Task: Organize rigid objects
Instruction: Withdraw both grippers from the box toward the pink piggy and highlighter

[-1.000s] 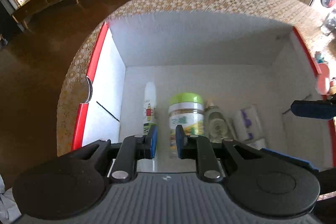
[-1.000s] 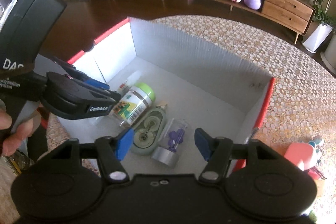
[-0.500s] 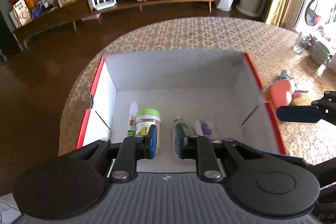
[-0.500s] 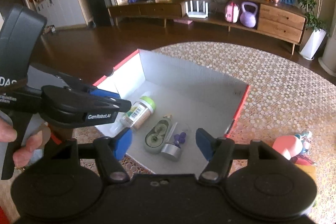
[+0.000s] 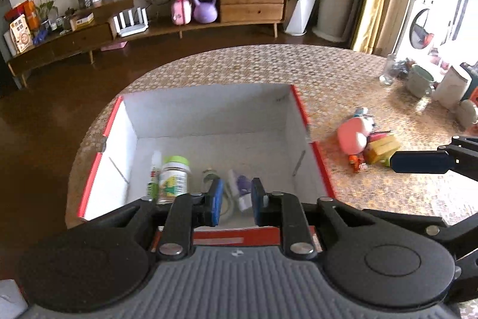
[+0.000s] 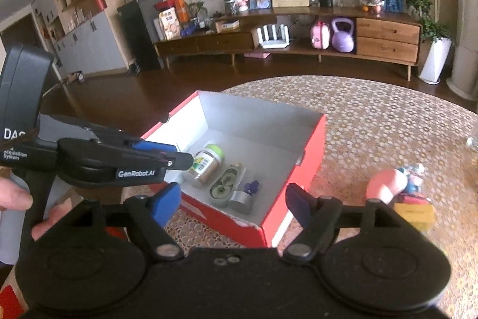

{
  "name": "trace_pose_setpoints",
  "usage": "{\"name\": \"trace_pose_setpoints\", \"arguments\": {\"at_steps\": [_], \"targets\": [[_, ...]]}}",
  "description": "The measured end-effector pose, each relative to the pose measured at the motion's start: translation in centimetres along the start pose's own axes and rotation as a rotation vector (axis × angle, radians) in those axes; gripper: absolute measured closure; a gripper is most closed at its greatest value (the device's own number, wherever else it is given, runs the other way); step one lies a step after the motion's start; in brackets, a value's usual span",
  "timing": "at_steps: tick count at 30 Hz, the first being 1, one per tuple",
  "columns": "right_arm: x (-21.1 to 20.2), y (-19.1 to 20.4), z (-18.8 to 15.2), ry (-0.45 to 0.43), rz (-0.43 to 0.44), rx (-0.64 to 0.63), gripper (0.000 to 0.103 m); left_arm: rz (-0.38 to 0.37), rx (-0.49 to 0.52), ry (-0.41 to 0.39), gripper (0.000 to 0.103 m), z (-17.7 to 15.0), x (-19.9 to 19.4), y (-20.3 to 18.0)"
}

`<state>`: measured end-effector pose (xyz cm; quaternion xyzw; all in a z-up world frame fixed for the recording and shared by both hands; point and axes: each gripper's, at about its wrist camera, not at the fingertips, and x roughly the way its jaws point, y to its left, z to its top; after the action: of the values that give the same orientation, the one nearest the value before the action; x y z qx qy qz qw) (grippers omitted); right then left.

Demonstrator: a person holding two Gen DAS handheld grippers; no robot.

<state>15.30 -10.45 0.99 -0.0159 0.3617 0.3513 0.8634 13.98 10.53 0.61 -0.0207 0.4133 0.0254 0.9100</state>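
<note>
Four items boxed: we count jar [image 6: 206, 165], bottle [image 5: 154, 174] and two more in box [image 6: 310, 157].
Left gripper [image 5: 234, 201]: narrow gap, empty.
Right gripper [image 6: 234, 201]: spread wide, empty.
Next: we judge pink toy [image 6: 387, 186] needs fetching.

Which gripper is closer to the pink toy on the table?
Right. The right gripper hangs just beside the pink toy, its blue tip showing near it in the left view. The left gripper sits over the red box, farther away.
</note>
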Motion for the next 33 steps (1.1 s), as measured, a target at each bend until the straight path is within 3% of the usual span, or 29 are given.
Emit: {"name": "trace_pose_setpoints", "arguments": {"at_steps": [3, 4, 8, 11, 16, 20, 24, 30, 33], "targets": [[-1.3, -0.6, -1.0, -0.02, -0.01, 0.015, 0.021, -0.012, 0.005, -0.031, 0.044, -0.5, -0.5, -1.4], [-1.7, -0.8, -1.3, -0.027, -0.02, 0.015, 0.02, -0.004, 0.011, -0.044, 0.04, -0.6, -0.6, -2.0], [-3.2, -2.0, -2.8, -0.051, -0.038, 0.031, 0.015, -0.041, 0.022, -0.06, 0.039, -0.9, -0.8, -3.7], [-3.9, -3.0, -4.1, -0.062, -0.063, 0.041, 0.01, -0.065, 0.027, -0.072, 0.03, -0.9, -0.6, -5.1], [-5.3, -5.0, -6.1, -0.077, -0.11, 0.061, 0.004, -0.092, 0.034, -0.091, 0.029, -1.3, 0.0, -7.3], [-6.1, -6.9, -7.2, -0.081, -0.156, 0.07, 0.004, -0.107, 0.038, -0.09, 0.029, -1.2, 0.9, -9.4], [-6.3, -8.8, -8.4, -0.071, -0.201, 0.076, 0.004, -0.13, 0.049, -0.096, 0.017, -0.9, 2.1, -11.2], [-5.6, -11.3, -9.3, -0.039, -0.242, 0.054, 0.004, -0.11, 0.053, -0.088, 0.017, 0.2, 4.8, -13.9], [-5.1, -12.6, -9.6, -0.023, -0.249, 0.041, 0.004, -0.118, 0.036, -0.08, 0.011, 0.8, 6.4, -14.6]]}}
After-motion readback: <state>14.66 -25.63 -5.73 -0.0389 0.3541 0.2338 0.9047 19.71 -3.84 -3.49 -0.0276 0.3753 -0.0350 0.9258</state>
